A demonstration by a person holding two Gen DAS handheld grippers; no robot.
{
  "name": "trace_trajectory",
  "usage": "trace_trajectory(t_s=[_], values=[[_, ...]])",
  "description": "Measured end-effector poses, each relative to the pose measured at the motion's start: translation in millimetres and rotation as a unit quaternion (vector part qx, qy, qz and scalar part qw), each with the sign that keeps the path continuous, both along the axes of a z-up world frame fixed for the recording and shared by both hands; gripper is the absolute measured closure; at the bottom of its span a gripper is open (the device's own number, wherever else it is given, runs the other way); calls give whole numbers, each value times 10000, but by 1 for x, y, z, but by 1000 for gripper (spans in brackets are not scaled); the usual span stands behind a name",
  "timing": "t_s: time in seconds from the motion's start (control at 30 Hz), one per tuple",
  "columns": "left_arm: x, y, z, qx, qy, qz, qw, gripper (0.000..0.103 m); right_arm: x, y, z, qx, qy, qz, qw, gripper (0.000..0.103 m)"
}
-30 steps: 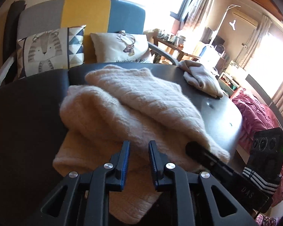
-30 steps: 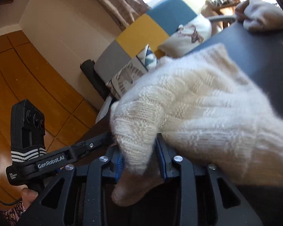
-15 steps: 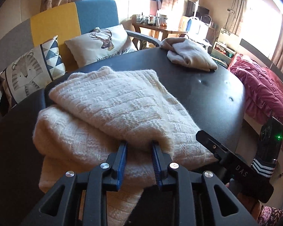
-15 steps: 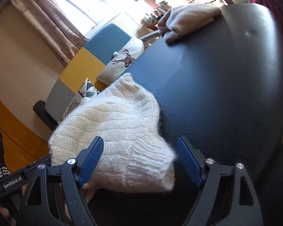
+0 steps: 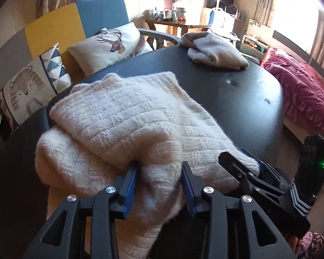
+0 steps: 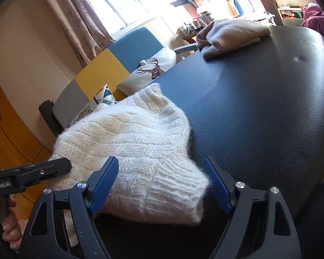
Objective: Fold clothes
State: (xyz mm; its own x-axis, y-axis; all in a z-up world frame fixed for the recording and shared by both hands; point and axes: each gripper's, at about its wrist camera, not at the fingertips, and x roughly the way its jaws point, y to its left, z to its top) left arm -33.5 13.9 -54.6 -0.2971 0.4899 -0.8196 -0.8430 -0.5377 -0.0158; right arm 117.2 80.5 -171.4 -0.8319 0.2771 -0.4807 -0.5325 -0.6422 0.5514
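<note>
Cream knit makes up the sweater [image 5: 118, 120], which lies folded in layers on the black table [image 5: 248, 99] and fills the area directly ahead of both grippers.

Left gripper [image 5: 159, 179]: the blue pads sit close together with a thick fold of the sweater's near edge between them, and the fabric bulges out on both sides of the fingers. The pads press into the knit, so this gripper is pinching the sweater. More of the garment hangs off below the fingers toward the camera.

Right gripper [image 6: 162, 183]: the fingers are spread wide. A ribbed end of the sweater [image 6: 140, 155] lies between them on the table, and the right pad stands clear of the fabric. The left pad is just beside the knit; contact cannot be confirmed. Nothing is gripped.

In the left wrist view, the right gripper appears at the right of the left fingers, its tips at the sweater's edge. In the right wrist view, the left gripper's black finger enters from the left, and fingers of the hand [image 6: 9, 228] holding it show at the lower left.

Far ahead of both grippers, well apart from the sweater, a grey folded garment [image 5: 213, 51] rests at the table's far edge. Beyond the table stands a chair [image 5: 75, 19] with two printed cushions [image 5: 112, 43].
</note>
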Motion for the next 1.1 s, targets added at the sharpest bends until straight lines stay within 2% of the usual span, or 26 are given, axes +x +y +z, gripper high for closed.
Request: trace_trajectory(t_s=[0.1, 0.2, 0.33, 0.43, 0.57, 0.67, 0.77, 0.83, 0.93, 1.1], values=[[-14, -8, 0, 343, -482, 218, 9980, 88, 1, -1, -1, 63, -7, 7, 10000, 20], [-22, -24, 18, 889, -628, 285, 9937, 92, 1, -2, -1, 98, 4, -5, 10000, 20], [-28, -50, 64, 1715, -440, 432, 9833, 94, 4, 0, -2, 78, 102, -42, 9999, 20], [-38, -67, 93, 2151, -378, 562, 9742, 95, 9, 2, -1, 6, 257, -68, 9996, 20], [-52, -96, 120, 2636, -380, 768, 9608, 95, 9, 0, 0, -7, 262, -67, 9996, 20], [-61, -123, 129, 2865, -374, 925, 9529, 95, 4, -5, 2, -16, 305, 133, 9994, 20], [-70, -156, 124, 2955, -356, 1159, 9476, 94, -5, -16, 10, 54, 347, 548, 9979, 20], [-80, -182, 109, 3039, -580, 1411, 9404, 94, -13, -31, 19, 264, 386, 910, 9947, 20], [-93, -218, 75, 3148, -1081, 1826, 9251, 94, -27, -58, 35, 597, 452, 1544, 9852, 20], [-103, -252, 10, 2799, -1438, 2376, 9190, 93, -48, -106, 53, 1326, 353, 2281, 9639, 20]])
